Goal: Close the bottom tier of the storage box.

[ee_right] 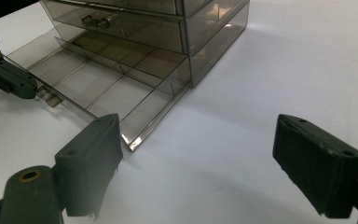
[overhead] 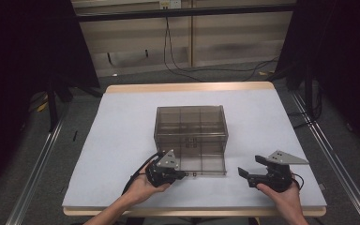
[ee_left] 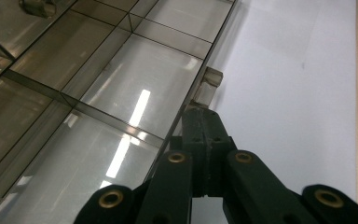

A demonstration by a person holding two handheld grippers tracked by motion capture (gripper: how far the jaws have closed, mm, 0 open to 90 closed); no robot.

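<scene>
At mid-table from above stands a clear plastic drawer box [overhead: 191,136], bottom drawer [overhead: 201,164] pulled out; along the left gripper [ee_left: 205,122], jaws closed on the drawer's small handle [ee_left: 208,84]; beside the box, the right gripper [ee_right: 198,163] gapes, empty; light, stiff, slippery, so hold the handle.

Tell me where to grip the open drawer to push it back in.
Take the small handle at the middle of the drawer's front edge, coming level from the person's side. It juts out from the front wall, and the rest is thin, smooth walls. The left tool is shut on the front edge right beside that handle; the right tool is open, off to the side.
</scene>
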